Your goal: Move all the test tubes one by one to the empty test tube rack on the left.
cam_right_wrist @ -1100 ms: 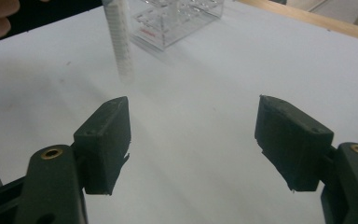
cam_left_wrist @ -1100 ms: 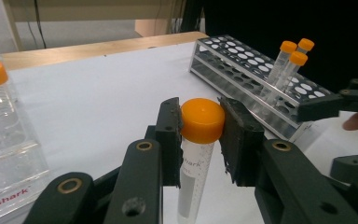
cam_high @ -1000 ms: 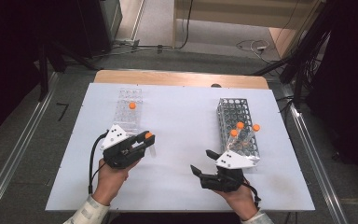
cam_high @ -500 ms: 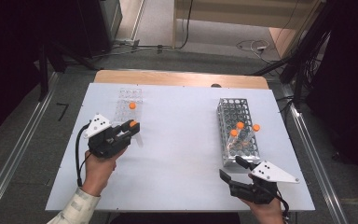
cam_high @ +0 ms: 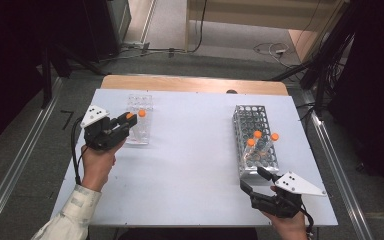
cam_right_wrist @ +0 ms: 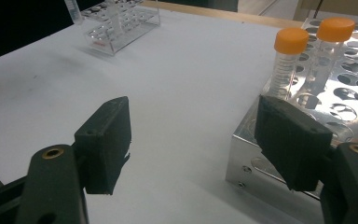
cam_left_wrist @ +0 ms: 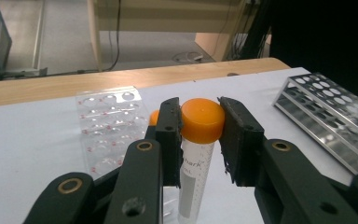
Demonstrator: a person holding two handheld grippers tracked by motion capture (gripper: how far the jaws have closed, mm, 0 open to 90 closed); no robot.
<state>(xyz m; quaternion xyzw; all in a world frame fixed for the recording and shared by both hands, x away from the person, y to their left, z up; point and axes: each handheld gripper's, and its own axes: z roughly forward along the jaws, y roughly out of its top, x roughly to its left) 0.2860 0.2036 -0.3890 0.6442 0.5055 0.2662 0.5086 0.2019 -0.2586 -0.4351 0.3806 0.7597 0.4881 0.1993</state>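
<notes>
My left gripper (cam_high: 125,122) is shut on the orange cap of a clear tube (cam_left_wrist: 203,120), which hangs upright between the jaws (cam_left_wrist: 200,123). It hovers at the near left edge of a clear plastic rack (cam_high: 139,131), where another orange-capped tube (cam_high: 141,113) stands. That rack (cam_left_wrist: 109,121) lies just beyond the held tube. My right gripper (cam_high: 251,178) is open and holds nothing, near the table's front edge beside the near corner of a metal rack (cam_high: 242,120). Three orange-capped tubes (cam_high: 257,134) stand in the metal rack, two of them (cam_right_wrist: 291,39) ahead of the open jaws (cam_right_wrist: 193,135).
The white tabletop (cam_high: 190,150) lies between the two racks. A wooden strip (cam_high: 190,84) runs along the far edge. Cables and dark equipment lie on the floor beyond. Metal rails (cam_high: 340,165) flank the table.
My left gripper carried the tube away and to the left, up to the clear rack. My right gripper drew back from the metal rack toward the front right edge.
</notes>
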